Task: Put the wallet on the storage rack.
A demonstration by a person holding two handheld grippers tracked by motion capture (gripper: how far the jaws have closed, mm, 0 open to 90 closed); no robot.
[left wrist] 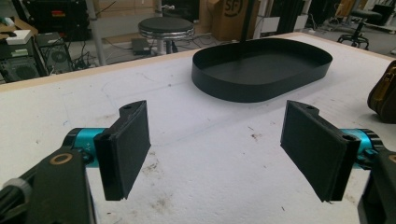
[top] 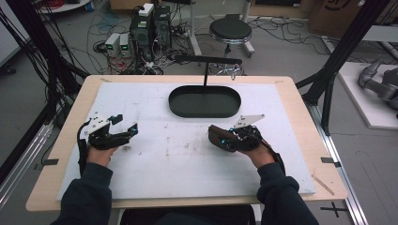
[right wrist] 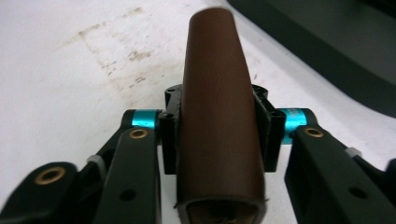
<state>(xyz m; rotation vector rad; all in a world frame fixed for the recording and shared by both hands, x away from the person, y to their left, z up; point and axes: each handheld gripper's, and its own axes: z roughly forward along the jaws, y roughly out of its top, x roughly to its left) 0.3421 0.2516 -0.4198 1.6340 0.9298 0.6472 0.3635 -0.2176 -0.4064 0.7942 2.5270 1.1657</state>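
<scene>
Right gripper clamps the brown leather case between its pads, just above the white mat, short of the black tray. Left gripper waits wide open, empty. Smooth leather, tapered shape: a loosening squeeze might let it slide out.

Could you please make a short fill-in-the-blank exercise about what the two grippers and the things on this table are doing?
1. The right gripper is shut on a ____ leather case.
2. The jaws of the left gripper stand ____ with nothing between them.
3. The black oval tray lies at the ____ side of the white mat, away from the person.

Missing words: brown; open; far
</scene>
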